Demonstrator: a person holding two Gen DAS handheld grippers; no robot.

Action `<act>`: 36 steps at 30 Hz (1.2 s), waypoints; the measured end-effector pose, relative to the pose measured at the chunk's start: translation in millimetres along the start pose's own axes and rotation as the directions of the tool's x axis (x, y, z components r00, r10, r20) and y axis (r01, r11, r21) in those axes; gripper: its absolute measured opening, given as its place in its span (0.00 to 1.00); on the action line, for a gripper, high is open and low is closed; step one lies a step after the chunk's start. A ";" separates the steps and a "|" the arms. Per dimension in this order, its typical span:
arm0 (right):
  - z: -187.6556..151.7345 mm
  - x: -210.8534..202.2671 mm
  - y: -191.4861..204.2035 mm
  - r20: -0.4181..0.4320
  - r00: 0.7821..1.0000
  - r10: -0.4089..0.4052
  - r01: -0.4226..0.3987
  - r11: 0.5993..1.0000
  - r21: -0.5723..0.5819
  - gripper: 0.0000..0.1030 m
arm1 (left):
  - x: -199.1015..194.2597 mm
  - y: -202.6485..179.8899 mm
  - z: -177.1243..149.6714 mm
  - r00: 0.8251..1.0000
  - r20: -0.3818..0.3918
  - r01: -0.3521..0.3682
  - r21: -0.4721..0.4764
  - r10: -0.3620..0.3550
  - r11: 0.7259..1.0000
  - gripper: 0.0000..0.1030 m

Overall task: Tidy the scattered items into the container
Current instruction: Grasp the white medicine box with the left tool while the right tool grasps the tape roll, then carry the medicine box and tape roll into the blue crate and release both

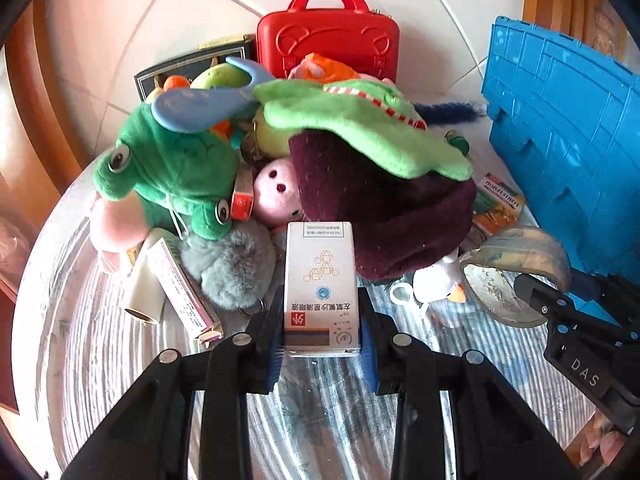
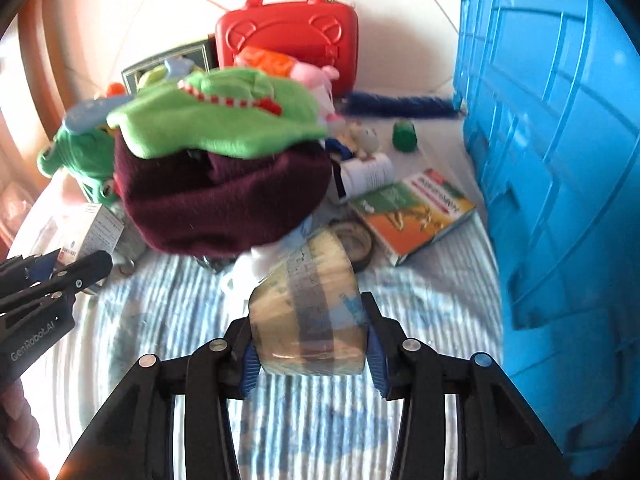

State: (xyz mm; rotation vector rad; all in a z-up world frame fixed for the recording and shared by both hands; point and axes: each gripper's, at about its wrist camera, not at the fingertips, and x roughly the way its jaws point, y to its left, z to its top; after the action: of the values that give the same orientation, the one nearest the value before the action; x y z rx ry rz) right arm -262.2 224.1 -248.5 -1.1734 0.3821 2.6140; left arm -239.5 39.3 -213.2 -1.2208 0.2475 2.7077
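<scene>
Cardboard box (image 1: 320, 288), light and stiff, is clamped across its narrow sides by the left gripper (image 1: 320, 344). Tape roll (image 2: 308, 308), rigid and slick, is pinched across its width by the right gripper (image 2: 310, 350). Blue crate (image 2: 560, 160) stands at three o'clock.

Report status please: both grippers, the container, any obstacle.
Left gripper shut on white medicine box. Right gripper shut on tape roll. Blue crate at right, nothing in between.
</scene>
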 end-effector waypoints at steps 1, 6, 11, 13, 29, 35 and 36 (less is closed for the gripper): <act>3.9 -7.1 1.1 0.014 1.000 0.004 -0.004 1.000 -0.003 0.41 | -6.5 10.3 0.1 1.000 0.014 0.004 0.000 -0.004 1.000 0.30; 21.9 -40.7 12.1 0.075 0.997 0.024 -0.023 1.000 -0.017 0.41 | -41.9 21.6 7.9 0.997 0.076 0.005 0.013 -0.006 1.000 0.30; 45.3 -76.6 21.6 0.159 0.986 0.047 -0.043 0.999 -0.031 0.41 | -73.1 15.8 33.5 0.988 0.152 0.001 0.030 -0.006 1.000 0.30; 54.8 -93.6 26.1 0.192 0.980 0.043 -0.036 0.999 -0.037 0.41 | -87.9 19.0 36.8 0.983 0.183 0.012 0.035 -0.018 0.999 0.30; 112.8 -237.4 -43.9 0.451 0.886 -0.104 0.088 0.995 0.056 0.41 | -175.5 -89.3 104.2 0.889 0.407 0.144 0.187 -0.210 0.972 0.30; 124.1 -280.0 -140.2 0.501 0.847 -0.177 0.160 0.984 0.077 0.41 | -188.1 -199.5 138.5 0.867 0.415 0.181 0.256 -0.277 0.950 0.30; 127.7 -285.7 -157.7 0.508 0.842 -0.180 0.169 0.983 0.069 0.41 | -189.3 -221.1 146.3 0.869 0.413 0.173 0.259 -0.271 0.950 0.30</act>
State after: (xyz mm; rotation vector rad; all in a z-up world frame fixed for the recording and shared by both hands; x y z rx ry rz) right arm -114.1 380.4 27.9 -0.4344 0.1794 2.6130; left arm -174.9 271.2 6.2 -0.5098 0.3034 2.5798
